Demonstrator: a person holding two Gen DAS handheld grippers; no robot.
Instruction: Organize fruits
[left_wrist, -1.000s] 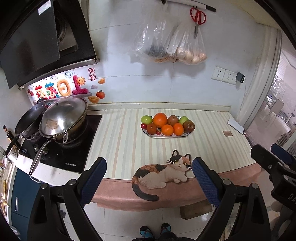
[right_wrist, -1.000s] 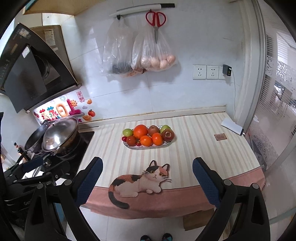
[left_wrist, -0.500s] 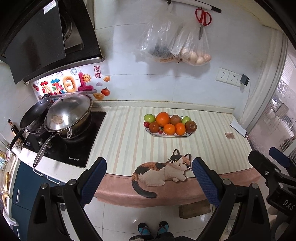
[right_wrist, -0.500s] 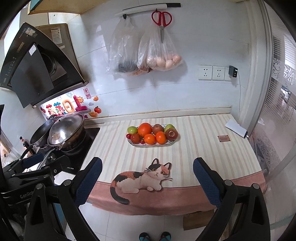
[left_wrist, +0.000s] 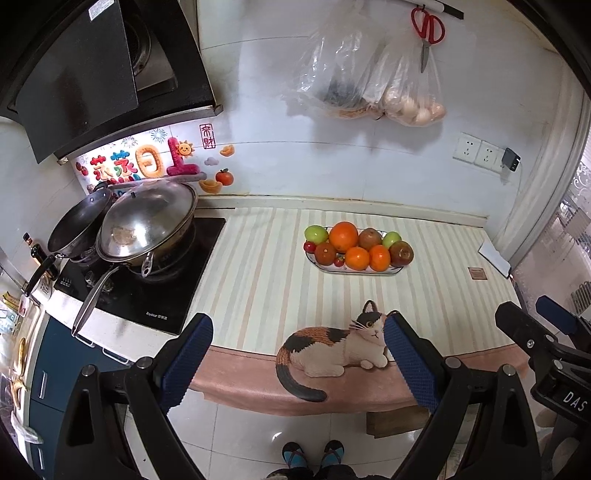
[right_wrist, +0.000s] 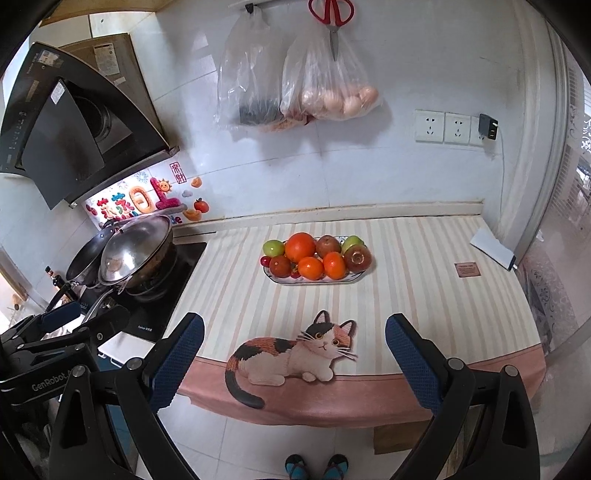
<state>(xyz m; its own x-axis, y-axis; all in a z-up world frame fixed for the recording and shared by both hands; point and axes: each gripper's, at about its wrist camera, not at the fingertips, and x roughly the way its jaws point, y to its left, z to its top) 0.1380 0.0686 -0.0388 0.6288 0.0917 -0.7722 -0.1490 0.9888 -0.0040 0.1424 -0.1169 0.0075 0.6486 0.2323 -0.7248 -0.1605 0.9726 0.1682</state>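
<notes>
A striped bench (left_wrist: 258, 280) carries a fruit plate (right_wrist: 314, 281) ahead of both wide-open, empty claws, left claw (left_wrist: 295, 354) and right claw (right_wrist: 293, 349); only the right view shows the cardboard box (right_wrist: 110, 55) above the hood.

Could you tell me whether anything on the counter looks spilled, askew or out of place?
Nothing stands out. The fruits sit piled on their plate with none on the striped mat, and the lidded wok rests squarely on the stove.
</notes>
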